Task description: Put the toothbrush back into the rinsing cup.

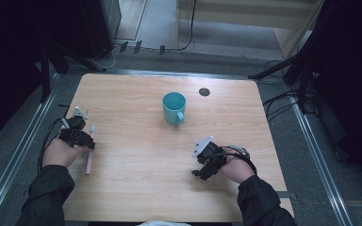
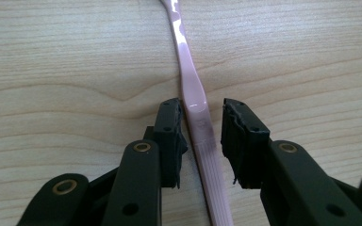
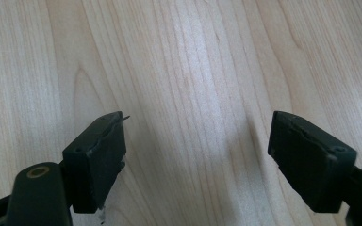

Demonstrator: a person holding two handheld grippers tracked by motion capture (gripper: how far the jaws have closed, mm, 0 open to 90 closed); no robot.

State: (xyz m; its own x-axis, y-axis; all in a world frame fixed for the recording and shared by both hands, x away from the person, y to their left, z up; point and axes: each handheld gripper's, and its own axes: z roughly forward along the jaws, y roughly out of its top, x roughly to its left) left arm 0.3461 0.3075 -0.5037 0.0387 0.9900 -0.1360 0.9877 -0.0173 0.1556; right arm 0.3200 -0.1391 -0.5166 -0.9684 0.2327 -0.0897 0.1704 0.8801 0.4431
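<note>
The slim pink plastic toothbrush (image 2: 198, 106) lies flat on the pale wooden table (image 2: 56, 56), lengthwise between the half-open left gripper (image 2: 200, 125), apparently ungripped. The right gripper (image 3: 195, 136) gapes empty, well apart.

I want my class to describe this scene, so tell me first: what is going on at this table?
A person at a wooden table holds a two-jaw gripper in each hand. The left gripper is down over a pink toothbrush lying flat on the wood, its handle between the jaws; the pads straddle it with a gap on at least one side, so it is not clamped. The right gripper hangs open over bare wood. A teal mug stands upright farther back, untouched.
</note>
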